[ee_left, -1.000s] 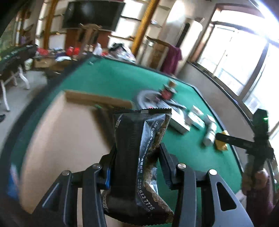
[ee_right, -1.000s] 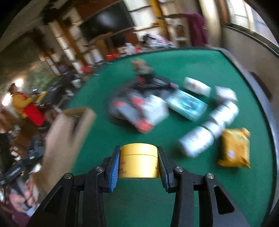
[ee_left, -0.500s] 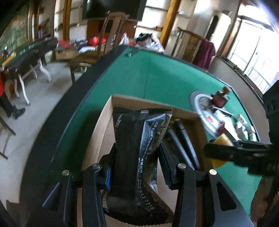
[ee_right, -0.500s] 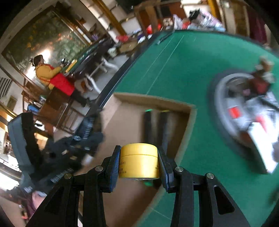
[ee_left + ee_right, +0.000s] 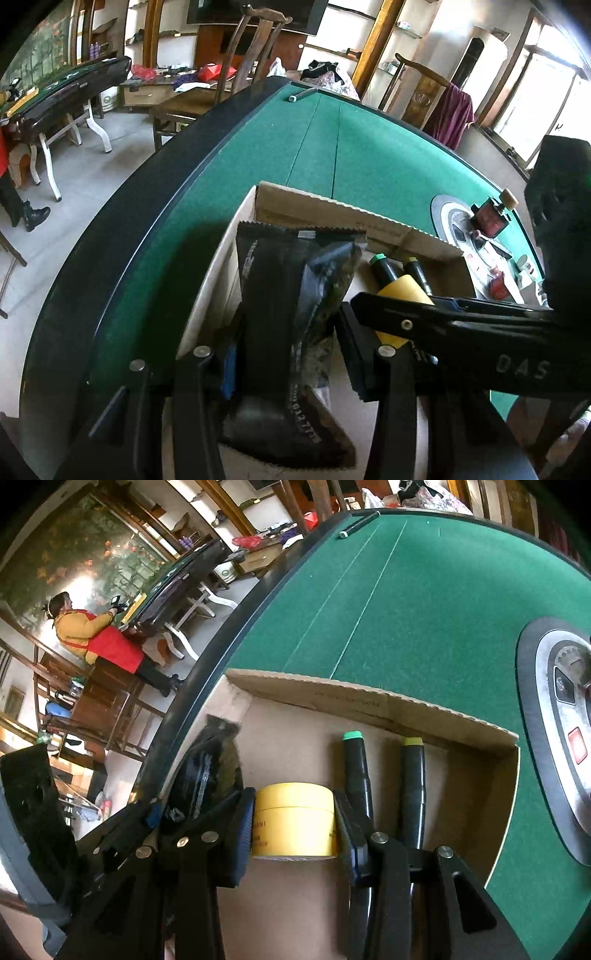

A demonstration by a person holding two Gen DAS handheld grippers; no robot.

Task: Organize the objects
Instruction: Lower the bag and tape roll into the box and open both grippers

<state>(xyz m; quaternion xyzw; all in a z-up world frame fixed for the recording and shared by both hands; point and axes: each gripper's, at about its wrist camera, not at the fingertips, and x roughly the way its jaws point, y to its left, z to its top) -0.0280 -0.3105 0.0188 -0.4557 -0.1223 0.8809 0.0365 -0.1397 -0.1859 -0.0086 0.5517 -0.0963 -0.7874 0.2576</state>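
Holding both claws over the open cardboard box [image 5: 369,709], I am bringing two things in together so they can be set down side by side. My left claw [image 5: 291,354] is clenched on a black snack packet [image 5: 295,317], gripping it low so it is standing upright with its crimped top clear of the box wall; its jaws have just been opening a little, yet in the left wrist view the pads are still pressing the packet's sides. My right claw [image 5: 295,823] is grasping a yellow jar [image 5: 293,819] across its round body, lid up, so it can go down flat on its base.

Two dark markers [image 5: 356,771], one green-capped and one yellow-capped, are lying parallel against the box's far right side, so I am keeping the jar just left of them, over bare cardboard floor. The packet is hanging further left, near the box's left wall, apart from the jar. The box is sitting at the edge of the green desk [image 5: 424,602], and I judge both things are nearly placed, not yet released.
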